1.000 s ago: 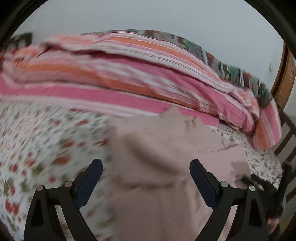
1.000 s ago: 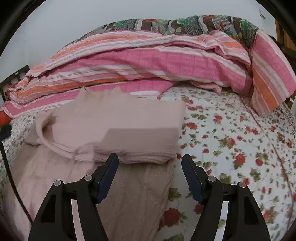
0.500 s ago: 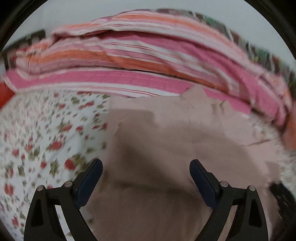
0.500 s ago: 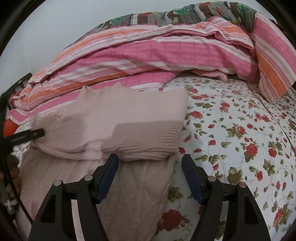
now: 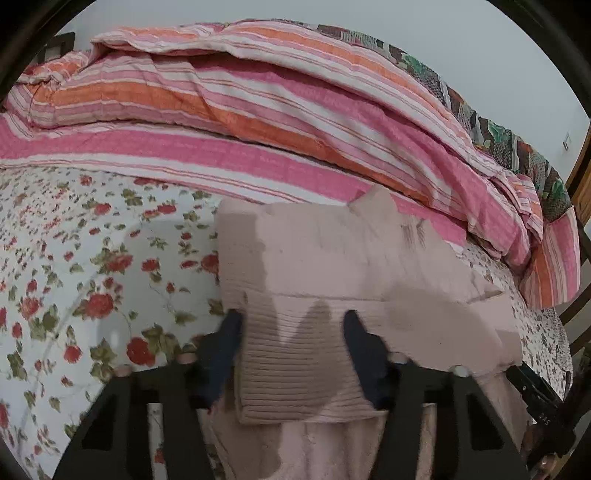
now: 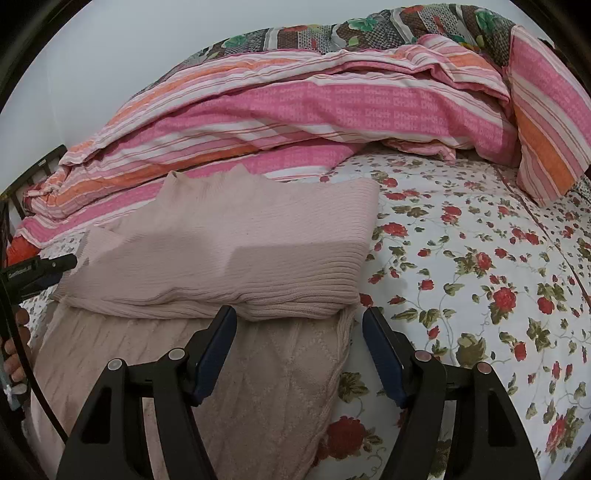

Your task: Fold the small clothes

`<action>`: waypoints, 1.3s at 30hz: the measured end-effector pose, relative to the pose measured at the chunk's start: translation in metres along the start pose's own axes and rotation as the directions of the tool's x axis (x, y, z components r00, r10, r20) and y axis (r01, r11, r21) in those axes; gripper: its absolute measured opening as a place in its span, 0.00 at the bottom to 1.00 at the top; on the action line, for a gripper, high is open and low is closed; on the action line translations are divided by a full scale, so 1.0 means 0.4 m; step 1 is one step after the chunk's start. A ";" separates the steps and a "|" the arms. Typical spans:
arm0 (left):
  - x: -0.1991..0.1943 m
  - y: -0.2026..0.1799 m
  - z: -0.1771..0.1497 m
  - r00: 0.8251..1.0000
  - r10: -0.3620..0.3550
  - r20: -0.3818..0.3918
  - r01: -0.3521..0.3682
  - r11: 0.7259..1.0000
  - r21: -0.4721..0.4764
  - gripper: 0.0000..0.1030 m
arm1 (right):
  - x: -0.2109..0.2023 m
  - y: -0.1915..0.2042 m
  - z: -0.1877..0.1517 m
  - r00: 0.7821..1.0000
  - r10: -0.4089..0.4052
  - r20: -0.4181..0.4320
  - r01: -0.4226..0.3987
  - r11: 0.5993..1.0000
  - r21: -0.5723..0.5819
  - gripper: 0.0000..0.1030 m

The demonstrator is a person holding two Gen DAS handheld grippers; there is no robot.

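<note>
A pale pink knit sweater (image 5: 332, 258) lies on the flowered bedsheet (image 5: 92, 280), its ribbed part folded over the cable-knit part (image 6: 258, 387). My left gripper (image 5: 291, 328) is down on the near left corner of the ribbed fold, jaws closing, with the ribbed cloth between the blurred fingers (image 5: 229, 332). My right gripper (image 6: 299, 325) hangs open just over the cable-knit part, at the fold's near right corner (image 6: 343, 306); its pads touch nothing. In the right wrist view, the left gripper's black body (image 6: 40, 267) and a hand (image 6: 16, 347) show at the far left.
A rolled pink, orange and white striped quilt (image 6: 314, 110) runs along the back of the bed, with a dark patterned blanket (image 6: 332, 33) behind it. Bare flowered sheet (image 6: 480, 277) spreads right of the sweater. A wooden bed frame (image 5: 580, 173) stands at the far right.
The left gripper has dropped onto the sweater's left corner, and its jaws have come much closer together around the ribbed cloth. The right gripper has kept its place and opening.
</note>
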State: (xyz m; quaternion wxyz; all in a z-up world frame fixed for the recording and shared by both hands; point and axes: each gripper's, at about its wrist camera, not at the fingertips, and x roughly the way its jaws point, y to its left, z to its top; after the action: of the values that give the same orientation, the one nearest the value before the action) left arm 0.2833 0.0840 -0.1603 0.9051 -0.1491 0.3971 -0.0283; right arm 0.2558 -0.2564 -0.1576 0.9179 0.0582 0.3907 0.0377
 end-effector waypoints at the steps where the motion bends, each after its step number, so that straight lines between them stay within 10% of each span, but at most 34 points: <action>1: -0.001 -0.002 0.000 1.000 -0.006 0.003 0.006 1.000 0.009 0.33 | 0.000 0.000 0.000 1.000 0.002 0.000 -0.002 1.000 0.001 0.68; 9: 0.019 -0.024 0.008 0.999 -0.041 -0.010 0.042 0.997 0.066 0.07 | -0.002 0.002 -0.001 1.000 0.007 0.003 -0.007 1.000 0.003 0.68; 17: -0.044 -0.069 0.125 0.980 -0.147 0.137 0.138 0.988 0.071 0.07 | -0.003 -0.002 -0.001 1.000 0.020 0.009 -0.020 1.000 0.017 0.68; 23: 0.041 -0.025 0.103 0.999 0.000 0.034 -0.001 0.999 0.040 0.07 | -0.005 0.000 -0.002 1.000 0.026 0.010 -0.027 0.999 0.024 0.68; 29: 0.060 0.016 0.046 0.999 0.015 -0.048 -0.015 1.000 -0.011 0.20 | -0.006 -0.001 -0.002 0.999 0.029 0.015 -0.029 0.999 0.022 0.68; 33: -0.006 0.008 0.013 0.998 0.047 -0.041 -0.046 0.999 0.023 0.58 | -0.006 0.000 -0.001 0.999 0.040 0.011 -0.040 0.999 0.020 0.68; 39: -0.109 0.019 -0.077 0.998 0.055 -0.017 -0.053 0.994 0.091 0.59 | -0.014 -0.001 0.002 0.999 0.037 -0.029 -0.036 0.999 0.027 0.68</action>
State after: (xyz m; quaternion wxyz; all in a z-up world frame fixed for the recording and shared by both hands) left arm 0.2306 0.0908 -0.1514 0.9075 -0.0971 0.4081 -0.0233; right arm 0.2524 -0.2574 -0.1530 0.9104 0.0768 0.4034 0.0501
